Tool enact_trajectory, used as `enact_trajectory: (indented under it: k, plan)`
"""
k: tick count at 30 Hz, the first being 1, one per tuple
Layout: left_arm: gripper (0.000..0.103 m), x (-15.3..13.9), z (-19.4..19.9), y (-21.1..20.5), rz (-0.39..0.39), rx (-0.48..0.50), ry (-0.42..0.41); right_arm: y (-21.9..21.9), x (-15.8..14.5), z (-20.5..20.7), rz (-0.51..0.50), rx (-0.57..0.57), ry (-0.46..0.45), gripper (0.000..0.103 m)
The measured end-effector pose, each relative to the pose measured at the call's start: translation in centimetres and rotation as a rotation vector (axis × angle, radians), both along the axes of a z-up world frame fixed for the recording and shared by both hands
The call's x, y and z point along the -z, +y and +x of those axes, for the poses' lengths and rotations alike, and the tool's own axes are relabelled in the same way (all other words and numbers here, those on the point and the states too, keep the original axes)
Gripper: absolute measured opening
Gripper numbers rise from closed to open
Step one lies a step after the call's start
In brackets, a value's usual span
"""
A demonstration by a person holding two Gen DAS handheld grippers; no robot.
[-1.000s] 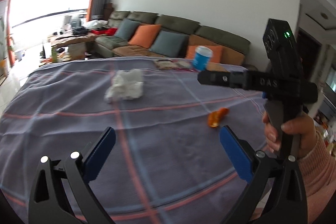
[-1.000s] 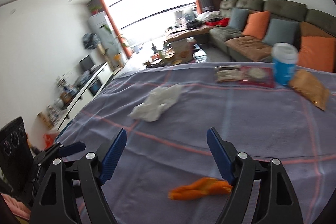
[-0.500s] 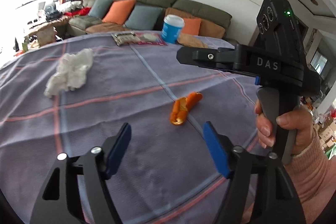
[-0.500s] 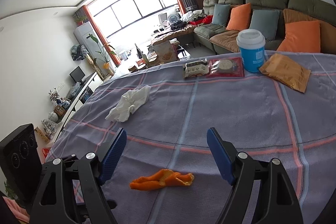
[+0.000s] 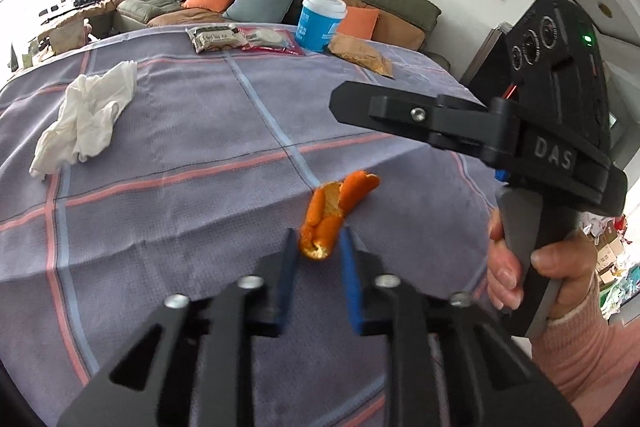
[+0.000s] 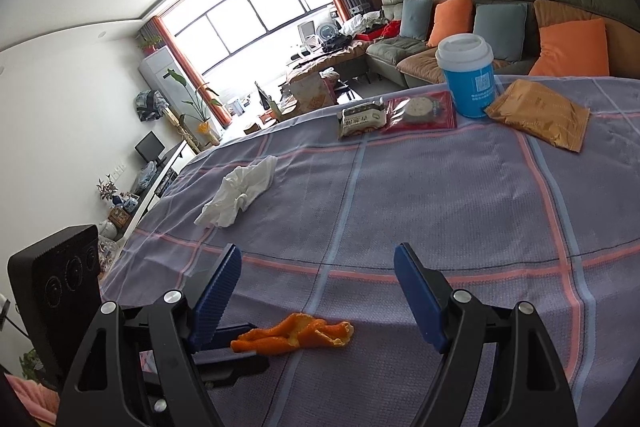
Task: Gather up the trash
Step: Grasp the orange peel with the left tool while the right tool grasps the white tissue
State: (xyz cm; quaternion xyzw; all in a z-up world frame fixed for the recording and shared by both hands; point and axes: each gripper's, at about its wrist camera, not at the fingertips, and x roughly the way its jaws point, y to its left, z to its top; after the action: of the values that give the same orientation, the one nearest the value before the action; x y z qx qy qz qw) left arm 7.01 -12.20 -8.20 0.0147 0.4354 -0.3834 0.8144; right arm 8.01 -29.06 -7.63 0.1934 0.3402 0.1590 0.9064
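The orange peel (image 5: 336, 211) lies on the plaid tablecloth (image 5: 200, 147) at the near edge of the table, its long axis running from the left gripper (image 5: 318, 247) away toward the far right, near end between the blue pads. That gripper's jaws are closing on this end; the pads flank the peel closely, but firm contact cannot be confirmed. The left hand is judged much the nearer tool. The right gripper (image 6: 316, 291) hangs above and beyond the peel, jaws wide, nothing between them. From the peel, a crumpled white tissue (image 5: 86, 115) lies well apart to the far left. At the far edge stand a blue paper cup (image 5: 320, 23), two snack packets and a brown pouch; their print is too small to read. The right gripper's body reads "DAS" (image 5: 554, 155).
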Motion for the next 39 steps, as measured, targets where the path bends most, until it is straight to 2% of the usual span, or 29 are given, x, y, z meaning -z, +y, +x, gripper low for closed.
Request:
enact_trajectory:
  k: [8,15,26,29,39]
  plan:
    - [0.016,-0.4,-0.3,0.4,-0.005,-0.016,-0.025,0.0,0.0,-0.2,0.011,-0.007,0.004,0.078]
    - [0.016,-1.3,-0.8,3.4,-0.022,-0.073,-0.054,1.3,-0.3,0.2,0.006,-0.047,-0.004,0.078]
    - [0.016,-3.0,-1.5,10.3,-0.034,-0.229,-0.107,7.3,-1.3,2.9,-0.047,-0.189,-0.016,0.075]
    - [0.016,-3.4,-1.7,12.0,-0.041,-0.271,-0.115,9.1,-1.2,3.9,-0.072,-0.218,0.000,0.069]
    - [0.016,-3.5,-2.2,16.5,-0.056,-0.369,-0.115,12.5,-0.9,7.4,-0.125,-0.238,0.039,0.065]
